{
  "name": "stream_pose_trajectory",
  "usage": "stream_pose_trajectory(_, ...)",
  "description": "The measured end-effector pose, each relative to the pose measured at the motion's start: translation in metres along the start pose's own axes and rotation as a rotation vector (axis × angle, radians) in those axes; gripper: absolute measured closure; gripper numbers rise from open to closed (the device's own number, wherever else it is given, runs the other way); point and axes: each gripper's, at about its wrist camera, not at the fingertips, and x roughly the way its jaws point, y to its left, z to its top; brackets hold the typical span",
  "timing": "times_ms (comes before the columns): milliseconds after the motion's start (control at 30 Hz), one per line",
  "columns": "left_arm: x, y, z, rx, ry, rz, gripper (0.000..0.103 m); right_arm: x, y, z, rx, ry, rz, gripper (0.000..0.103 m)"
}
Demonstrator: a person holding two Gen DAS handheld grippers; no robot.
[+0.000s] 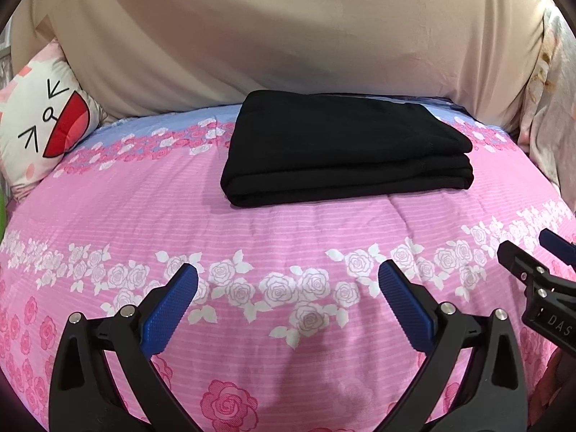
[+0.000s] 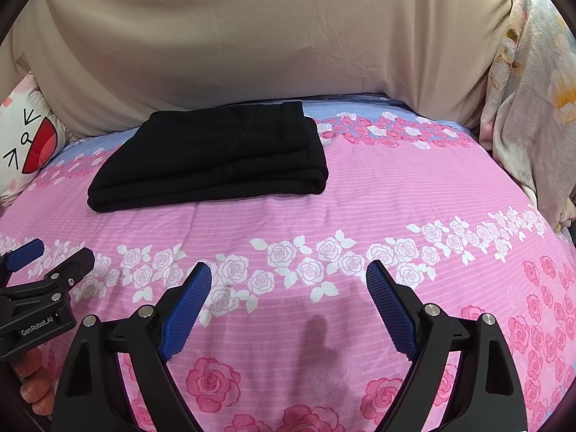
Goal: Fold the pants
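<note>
You had both grippers drawn back over the near part of the bed, well apart from the pants, which lay folded into a compact black stack toward the far side, near the beige cloth. Your left gripper had its fingers spread wide with nothing between them, and your right gripper was likewise wide open and empty. The folding looked finished, or very nearly so; the stack's far edge was hard to judge. If anything remained, your next move called only for squaring the layers by their near corners.
</note>
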Motion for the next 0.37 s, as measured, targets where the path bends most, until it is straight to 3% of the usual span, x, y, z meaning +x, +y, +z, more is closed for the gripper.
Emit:
stream_pose_trajectory(100,-0.0027,-0.0014,-0.0013,0.001,-0.011,0.004,0.005,0.0016,-0.0005,-0.0006,-0.002,0.006,0.005,0.017)
stream_pose_trajectory(200,-0.0031,0.0003,-0.0014,-0.014,-0.014,0.062,0.005,0.0032,-0.0016,-0.0005,-0.004,0.006,0.007,0.017)
stream_pose_trajectory(367,-0.0027,0.0039,-0.002,-0.029,-0.009,0.045,0.005,0.0038,-0.0024,-0.0006,-0.004,0.006,0.008,0.017)
